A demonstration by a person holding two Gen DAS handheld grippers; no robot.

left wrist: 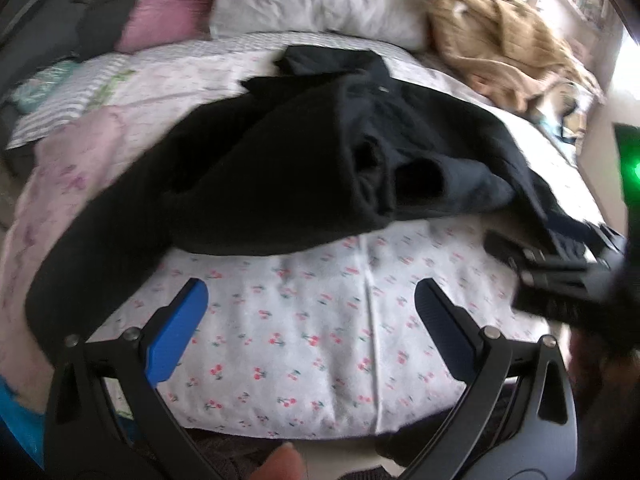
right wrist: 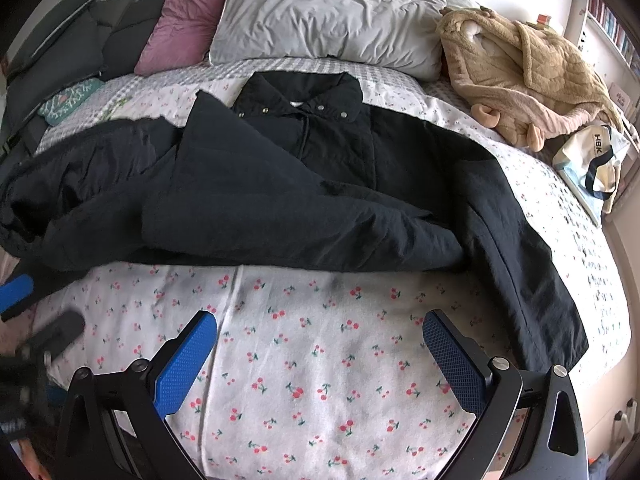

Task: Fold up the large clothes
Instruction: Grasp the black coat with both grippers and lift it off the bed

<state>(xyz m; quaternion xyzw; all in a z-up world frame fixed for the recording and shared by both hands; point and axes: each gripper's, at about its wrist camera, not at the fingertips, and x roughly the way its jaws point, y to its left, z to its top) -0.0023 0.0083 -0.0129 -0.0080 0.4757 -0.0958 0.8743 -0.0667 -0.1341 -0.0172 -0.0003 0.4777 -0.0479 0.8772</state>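
Note:
A large black quilted coat lies across the bed, collar toward the pillows, one sleeve folded over its front and the other sleeve running down to the right. It also shows in the left wrist view, bunched. My left gripper is open and empty above the cherry-print sheet, just short of the coat's hem. My right gripper is open and empty over the same sheet, below the hem. The right gripper's body also shows blurred at the right of the left wrist view.
A grey pillow and a pink pillow lie at the head of the bed. A tan fleece garment is heaped at the far right, with a white tote bag beside it. Dark cushions sit far left.

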